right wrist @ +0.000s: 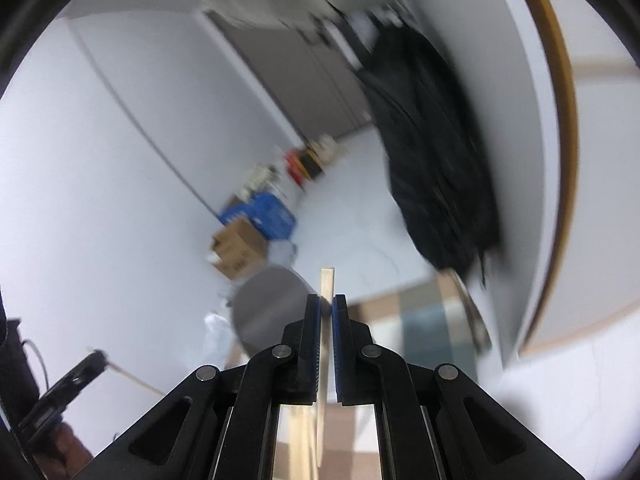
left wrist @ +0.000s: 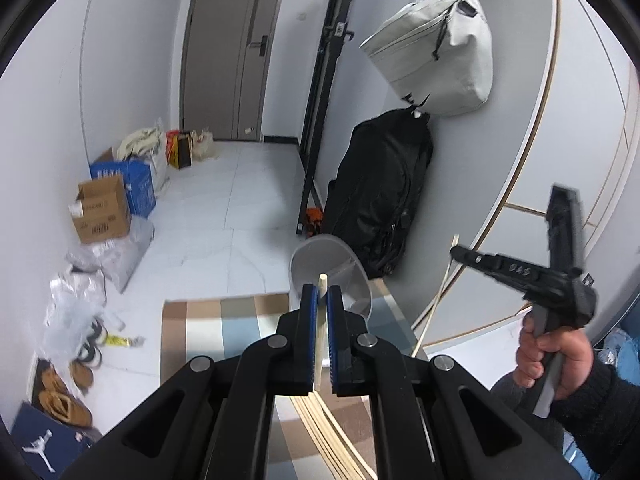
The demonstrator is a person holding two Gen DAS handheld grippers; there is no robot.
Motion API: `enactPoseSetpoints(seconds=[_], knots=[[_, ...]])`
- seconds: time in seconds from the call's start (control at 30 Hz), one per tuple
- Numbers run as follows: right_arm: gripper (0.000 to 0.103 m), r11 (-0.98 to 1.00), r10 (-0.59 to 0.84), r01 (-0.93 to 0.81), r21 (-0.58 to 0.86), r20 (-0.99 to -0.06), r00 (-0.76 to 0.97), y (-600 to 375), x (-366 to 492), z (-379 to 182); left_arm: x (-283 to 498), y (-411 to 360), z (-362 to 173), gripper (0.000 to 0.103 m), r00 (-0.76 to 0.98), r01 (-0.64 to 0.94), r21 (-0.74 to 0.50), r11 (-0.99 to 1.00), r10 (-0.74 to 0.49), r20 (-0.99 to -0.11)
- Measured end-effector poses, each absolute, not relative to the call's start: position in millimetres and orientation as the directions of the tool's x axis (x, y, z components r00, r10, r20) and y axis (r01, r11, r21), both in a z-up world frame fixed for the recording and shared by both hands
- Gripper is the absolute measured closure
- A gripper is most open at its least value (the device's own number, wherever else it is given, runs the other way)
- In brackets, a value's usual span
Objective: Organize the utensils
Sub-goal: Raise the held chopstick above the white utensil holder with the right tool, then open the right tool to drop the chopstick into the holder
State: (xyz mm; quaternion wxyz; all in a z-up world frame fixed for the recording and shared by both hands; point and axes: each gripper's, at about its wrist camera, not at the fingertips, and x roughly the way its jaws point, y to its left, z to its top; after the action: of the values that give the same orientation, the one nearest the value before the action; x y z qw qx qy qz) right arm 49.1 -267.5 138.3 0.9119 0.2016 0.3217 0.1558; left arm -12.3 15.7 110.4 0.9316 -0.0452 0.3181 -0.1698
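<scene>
1. The left gripper point(left wrist: 322, 300) is clamped on a pale wooden chopstick point(left wrist: 320, 336), whose tip stands up just past the blue pads point(left wrist: 307, 320).
2. A grey holder point(left wrist: 332, 276) stands just beyond that tip, on a checked table mat point(left wrist: 224, 324).
3. More pale sticks point(left wrist: 332, 440) lie bunched under the left gripper.
4. The right gripper point(right wrist: 327, 312) grips a second chopstick point(right wrist: 327, 284), upright between its nearly closed jaws.
5. In the right wrist view, blurred, the grey holder point(right wrist: 268, 304) sits just left of that stick.
6. A black bag point(left wrist: 380, 192) and a white bag point(left wrist: 436, 48) hang on the wall beyond.
</scene>
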Motion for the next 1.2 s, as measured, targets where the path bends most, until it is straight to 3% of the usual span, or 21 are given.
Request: enactPoseSetpoints(seconds=[0.23, 0.43, 0.83, 1.2], knots=[[0.098, 0.871, 0.449, -0.288, 0.398, -0.408, 0.795, -242.7, 59.1, 201.5, 11.3, 0.8, 137.0, 0.102, 0.766, 0.303, -0.159, 0.94, -0.339, -0.546], [0.098, 0.879, 0.452, -0.341, 0.333, -0.352, 0.82, -219.1, 82.1, 224.2, 35.1, -1.8, 148.7, 0.102, 0.79, 0.292, -0.126, 0.948, -0.313, -0.527], [0.098, 0.9, 0.424, -0.363, 0.24, -0.291, 0.858, -187.3, 128.1, 212.8, 82.5, -8.4, 124.1, 0.102, 0.772, 0.289, -0.111, 0.951, -0.301, -0.559], [0.098, 0.907, 0.422, -0.384, 0.176, -0.339, 0.841, -162.2, 157.0, 162.8, 104.8, -6.4, 102.4, 0.102, 0.724, 0.347, -0.136, 0.928, -0.358, -0.59]])
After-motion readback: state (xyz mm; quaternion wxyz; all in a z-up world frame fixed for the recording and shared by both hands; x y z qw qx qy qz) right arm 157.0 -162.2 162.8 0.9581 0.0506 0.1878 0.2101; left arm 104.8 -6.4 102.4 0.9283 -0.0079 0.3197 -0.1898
